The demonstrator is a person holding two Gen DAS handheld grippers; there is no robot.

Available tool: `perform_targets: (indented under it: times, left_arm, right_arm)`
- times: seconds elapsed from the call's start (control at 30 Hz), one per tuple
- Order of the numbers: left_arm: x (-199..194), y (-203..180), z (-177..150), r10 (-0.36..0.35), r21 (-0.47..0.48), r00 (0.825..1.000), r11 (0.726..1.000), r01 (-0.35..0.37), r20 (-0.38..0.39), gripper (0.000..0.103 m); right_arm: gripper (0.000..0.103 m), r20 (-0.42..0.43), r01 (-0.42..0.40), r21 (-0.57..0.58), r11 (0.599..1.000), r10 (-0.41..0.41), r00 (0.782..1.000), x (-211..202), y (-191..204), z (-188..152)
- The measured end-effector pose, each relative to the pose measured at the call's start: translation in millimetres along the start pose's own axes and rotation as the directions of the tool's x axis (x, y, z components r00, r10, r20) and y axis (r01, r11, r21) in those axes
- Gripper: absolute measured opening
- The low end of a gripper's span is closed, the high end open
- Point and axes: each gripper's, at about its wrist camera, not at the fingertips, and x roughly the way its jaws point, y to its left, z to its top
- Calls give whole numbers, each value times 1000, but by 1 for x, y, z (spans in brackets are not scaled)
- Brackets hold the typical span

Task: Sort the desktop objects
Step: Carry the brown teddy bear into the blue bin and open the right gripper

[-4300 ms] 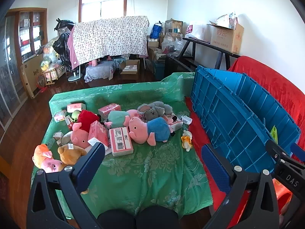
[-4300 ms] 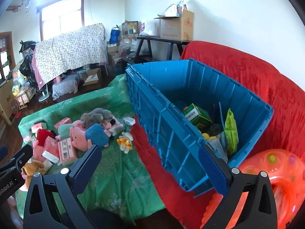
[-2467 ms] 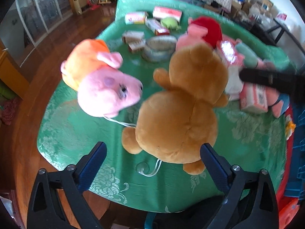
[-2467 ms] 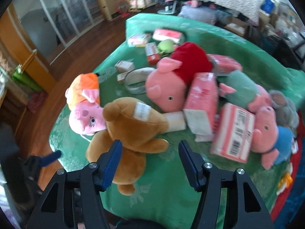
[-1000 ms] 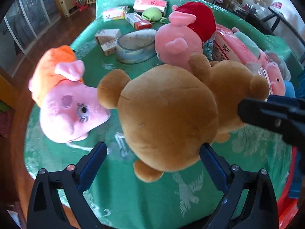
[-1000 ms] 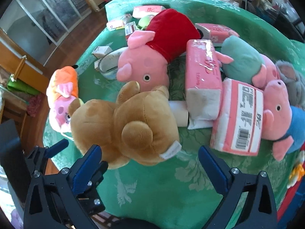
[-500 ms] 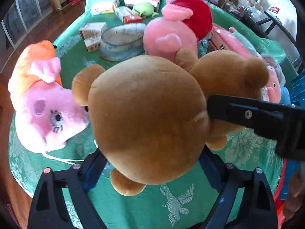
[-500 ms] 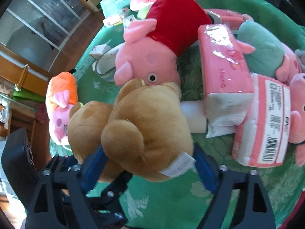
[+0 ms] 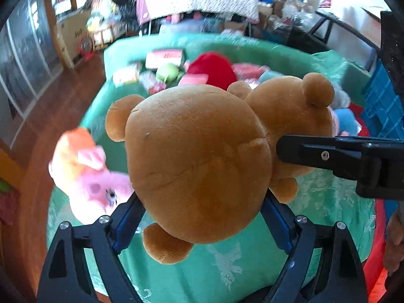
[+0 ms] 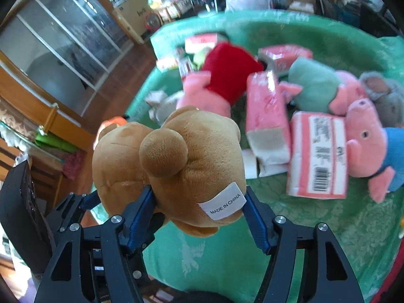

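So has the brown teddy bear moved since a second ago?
Yes. The brown teddy bear, clamped by both closing grippers, now hangs above the green tablecloth it lay on.

both wrist views downward, sharing bear, perhaps.

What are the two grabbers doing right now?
Left gripper: shut on the brown teddy bear.
Right gripper: shut on the same bear.

White sewn-in fabric tag on brown plush teddy bear: "MADE IN CHINA". Barcode on pink-and-white wrapped pack: digits illegible.
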Motion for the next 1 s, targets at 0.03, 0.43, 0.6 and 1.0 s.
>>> perform_targets:
  times: [0.03, 0.43, 0.6, 1.0]
  left_arm:
    - [-10, -6, 4, -1, 14, 1000, 1000, 1, 22, 87]
    - [-116, -120, 33, -95, 212, 965, 976, 42, 245, 87]
    - [-158, -202, 45, -210, 326, 932, 939, 108, 296, 87]
    - [-242, -449, 49, -520, 653, 821, 711, 262, 237, 88]
  right_arm:
    - [67, 20, -2, 2, 1000, 2, 1000, -9, -1, -1]
    - [67, 302, 41, 41, 998, -51, 952, -170, -31, -30]
    - [67, 396, 104, 110, 989, -139, 908, -255, -67, -59]
    - [66, 546, 231, 425, 875, -451, 706, -459, -180, -175]
